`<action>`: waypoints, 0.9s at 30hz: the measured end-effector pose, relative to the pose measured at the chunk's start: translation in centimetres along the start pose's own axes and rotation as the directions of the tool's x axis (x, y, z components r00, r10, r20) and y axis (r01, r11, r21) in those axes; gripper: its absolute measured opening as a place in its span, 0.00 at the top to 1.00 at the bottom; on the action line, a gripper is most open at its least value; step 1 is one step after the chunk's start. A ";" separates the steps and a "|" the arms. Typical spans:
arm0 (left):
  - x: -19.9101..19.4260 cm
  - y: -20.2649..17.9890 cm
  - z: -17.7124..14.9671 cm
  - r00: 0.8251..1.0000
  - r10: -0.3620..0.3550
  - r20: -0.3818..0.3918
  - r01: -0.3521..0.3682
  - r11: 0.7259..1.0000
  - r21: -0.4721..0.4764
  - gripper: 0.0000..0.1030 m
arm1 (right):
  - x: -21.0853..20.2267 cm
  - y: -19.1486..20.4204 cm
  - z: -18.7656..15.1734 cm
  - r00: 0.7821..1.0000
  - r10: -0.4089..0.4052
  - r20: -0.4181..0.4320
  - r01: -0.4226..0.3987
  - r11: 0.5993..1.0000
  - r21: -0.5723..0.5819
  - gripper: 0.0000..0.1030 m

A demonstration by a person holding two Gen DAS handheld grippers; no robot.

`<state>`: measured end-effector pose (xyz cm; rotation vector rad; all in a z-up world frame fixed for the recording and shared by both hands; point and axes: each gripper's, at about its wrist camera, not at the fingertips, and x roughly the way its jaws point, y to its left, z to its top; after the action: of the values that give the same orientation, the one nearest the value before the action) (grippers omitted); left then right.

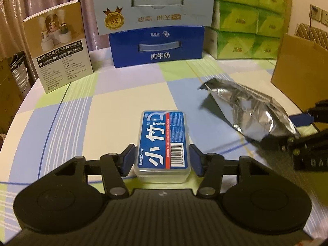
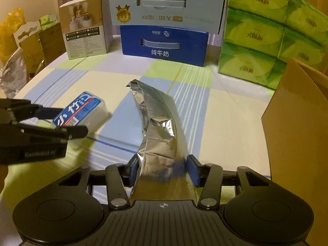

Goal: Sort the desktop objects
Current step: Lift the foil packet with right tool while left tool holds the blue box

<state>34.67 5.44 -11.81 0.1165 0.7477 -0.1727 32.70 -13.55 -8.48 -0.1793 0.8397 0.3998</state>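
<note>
A clear plastic floss box (image 1: pixel 164 135) with a blue label lies on the checked tablecloth (image 1: pixel 102 106). My left gripper (image 1: pixel 163 157) has its blue pads against the near end of the box's two long sides. In the right wrist view the same box (image 2: pixel 82 108) sits between the left gripper's (image 2: pixel 71 121) fingers. A crumpled silver foil bag (image 2: pixel 160 123) stands up between the pads of my right gripper (image 2: pixel 163 168), which is shut on its lower end. In the left wrist view the bag (image 1: pixel 250 106) hangs above the cloth and throws a shadow, with the right gripper (image 1: pixel 297 129) at its right end.
An open brown cardboard box (image 2: pixel 297 123) stands at the right edge of the table. Along the back are a beige product box (image 1: pixel 59 47), a blue milk carton (image 1: pixel 156 47) with a pale carton on top, and stacked green tissue packs (image 1: pixel 246 24). The table's round edge curves off to the left.
</note>
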 end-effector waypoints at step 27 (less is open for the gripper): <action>-16.3 -6.0 -11.9 0.996 -0.032 -0.079 0.027 0.998 -0.061 0.51 | -13.8 -3.0 -8.9 0.997 0.079 0.018 -0.081 0.943 0.324 0.31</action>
<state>13.80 3.40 -9.60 0.0558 0.8341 -0.1740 19.54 -22.80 -3.94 0.1625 0.8976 0.3319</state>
